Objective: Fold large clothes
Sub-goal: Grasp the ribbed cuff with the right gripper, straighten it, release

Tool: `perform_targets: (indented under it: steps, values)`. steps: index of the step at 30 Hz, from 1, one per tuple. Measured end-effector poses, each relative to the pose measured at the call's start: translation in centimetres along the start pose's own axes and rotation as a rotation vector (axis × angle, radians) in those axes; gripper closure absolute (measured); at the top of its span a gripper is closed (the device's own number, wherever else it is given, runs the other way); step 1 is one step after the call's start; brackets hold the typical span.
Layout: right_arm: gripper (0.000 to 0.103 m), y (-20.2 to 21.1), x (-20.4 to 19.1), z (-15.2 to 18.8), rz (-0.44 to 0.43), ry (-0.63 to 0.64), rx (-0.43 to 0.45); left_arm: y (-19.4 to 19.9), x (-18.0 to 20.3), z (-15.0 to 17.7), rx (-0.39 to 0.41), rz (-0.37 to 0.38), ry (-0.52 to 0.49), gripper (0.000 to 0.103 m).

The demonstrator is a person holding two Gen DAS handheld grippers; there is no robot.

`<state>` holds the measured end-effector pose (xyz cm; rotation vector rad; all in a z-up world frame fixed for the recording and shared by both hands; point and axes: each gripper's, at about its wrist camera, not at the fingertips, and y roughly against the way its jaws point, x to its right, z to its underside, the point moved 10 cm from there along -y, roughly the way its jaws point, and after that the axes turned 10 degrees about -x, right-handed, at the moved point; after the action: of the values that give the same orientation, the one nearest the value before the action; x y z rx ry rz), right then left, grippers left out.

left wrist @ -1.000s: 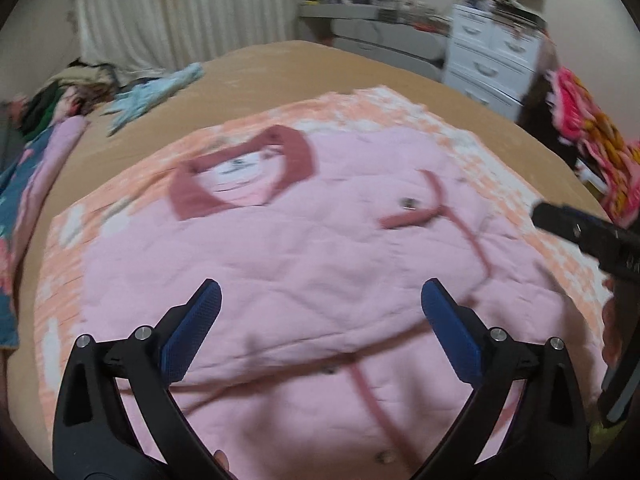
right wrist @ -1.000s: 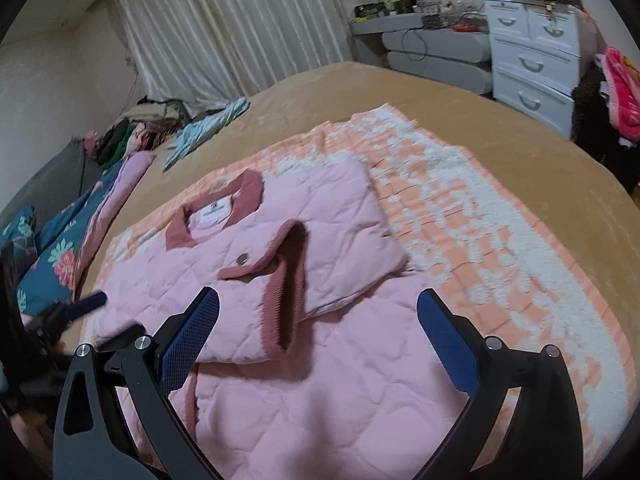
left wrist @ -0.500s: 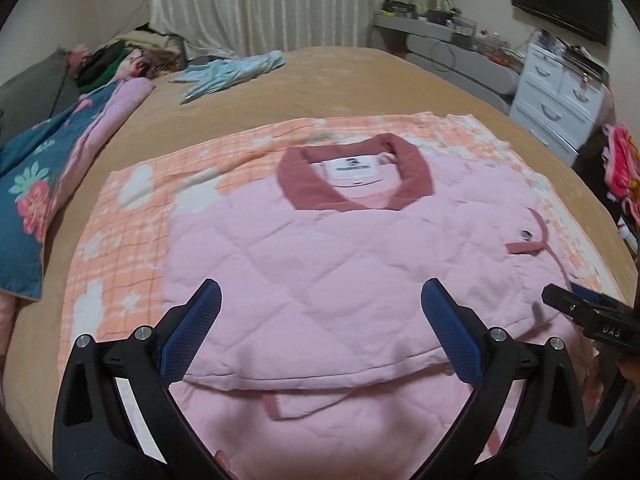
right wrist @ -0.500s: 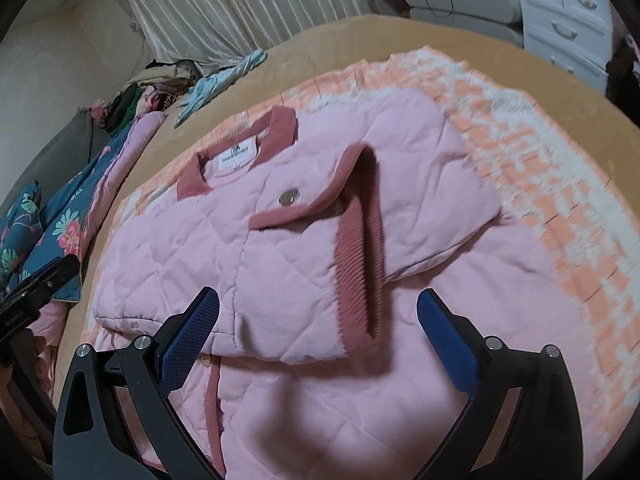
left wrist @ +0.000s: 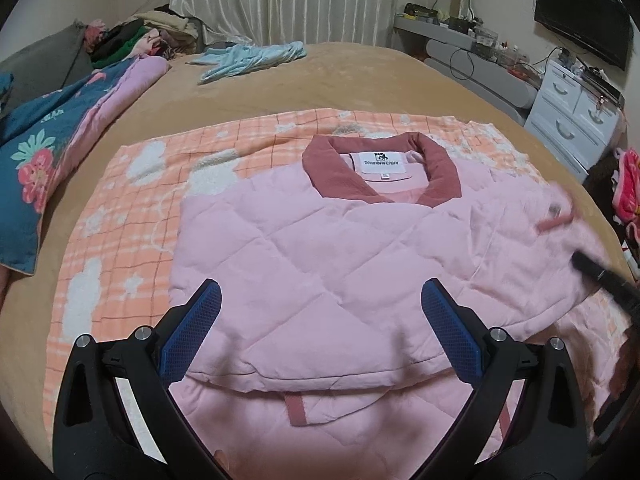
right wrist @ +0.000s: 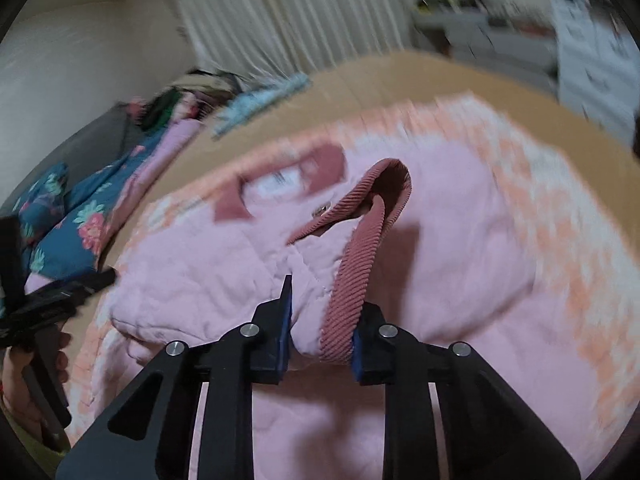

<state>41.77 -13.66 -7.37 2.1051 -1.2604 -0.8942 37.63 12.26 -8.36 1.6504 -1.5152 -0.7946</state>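
1. Left wrist view: pink quilted jacket (left wrist: pixel 328 264) lies on the orange checked blanket (left wrist: pixel 132 200), on the blanket's right half and running to its near edge. Sleeves folded in over the front, dusty-red collar (left wrist: pixel 436 176) twd far edge, white label showing.
2. Right gripper (right wrist: pixel 322 320) has just been closing; its jaws now pinch the ribbed red cuff (right wrist: pixel 352 280) of the folded-over sleeve, pink fabric bunched betw the pads. Cuff lifted into a loop; snap button beside it. Right view is motion-blurred.
3. Left gripper (left wrist: pixel 320 332) wide apart, nothing betw the pads, over the jacket's near-left part; contact w/ fabric can't tell.
4. Blanket sits on a tan bed (left wrist: pixel 360 76).
5. Around: floral quilt (left wrist: pixel 44 152) at bed's left edge, light-blue garment (left wrist: pixel 248 58) and clothes pile (left wrist: pixel 136 38) at far edge, white drawers (left wrist: pixel 572 120) beyond right edge.
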Motion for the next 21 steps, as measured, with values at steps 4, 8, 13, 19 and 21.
perform_targets:
  steps: [4, 8, 13, 19, 21]
  values:
    - [0.082, 1.1, -1.0, -2.8, 0.041, 0.099, 0.050, -0.4, 0.5, -0.3, -0.001, 0.001, -0.003, 0.009]
    - [0.082, -0.2, 0.0, -3.7, 0.084, 0.114, 0.028, -1.0, 1.1, -0.4, -0.007, -0.002, -0.012, 0.009]
    - [0.082, -2.1, 1.7, -3.1, 0.109, 0.081, -0.013, -1.5, 2.0, -0.4, -0.015, 0.002, -0.024, 0.009]
    - [0.080, -3.3, 2.8, -1.5, 0.126, 0.042, -0.059, -2.1, 2.5, -0.4, -0.021, -0.001, -0.040, 0.009]
    - [0.076, -3.8, 3.3, -0.9, 0.142, 0.025, -0.086, -2.3, 2.6, -0.3, -0.025, -0.003, -0.042, 0.009]
